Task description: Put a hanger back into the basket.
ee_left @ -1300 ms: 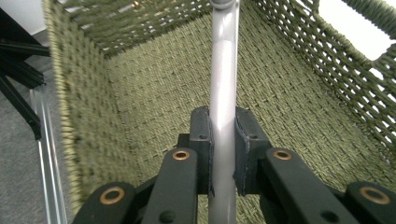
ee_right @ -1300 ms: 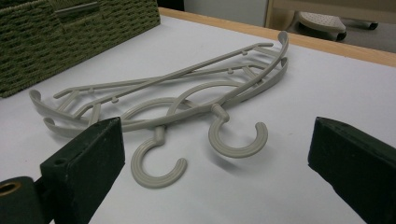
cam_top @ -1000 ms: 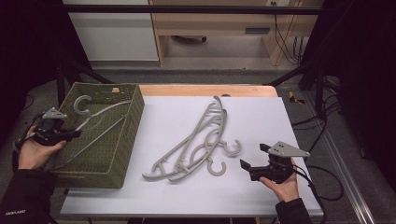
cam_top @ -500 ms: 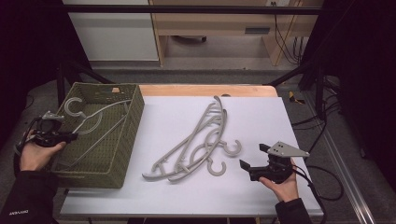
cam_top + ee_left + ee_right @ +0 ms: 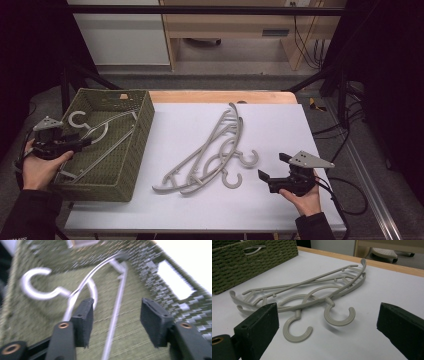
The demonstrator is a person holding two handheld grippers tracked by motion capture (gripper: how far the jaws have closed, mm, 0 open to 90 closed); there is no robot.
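Grey plastic marks the hanger point(image 5: 95, 137) that lies inside the green woven basket point(image 5: 131, 165) at the left edge of the white table point(image 5: 280, 130); its hook point(image 5: 37, 287) is seen curled toward the basket's far corner, while its lower end is cut off by the near wall in the high view. The left gripper point(image 5: 82, 143) is held over the basket's left rim, and its jaws have just been opening; in the left gripper view they stand apart with one thin bar of the hanger running between them, untouched by either pad, though the picture is blurred and fine contact is hard to judge. Two more hangers point(image 5: 210, 152) are stacked on the table's middle, so overlapped that their bars are hard to tell apart. The right gripper point(image 5: 272, 167) is held near their hooks point(image 5: 317, 320), its jaws wide apart and clamped on nothing.
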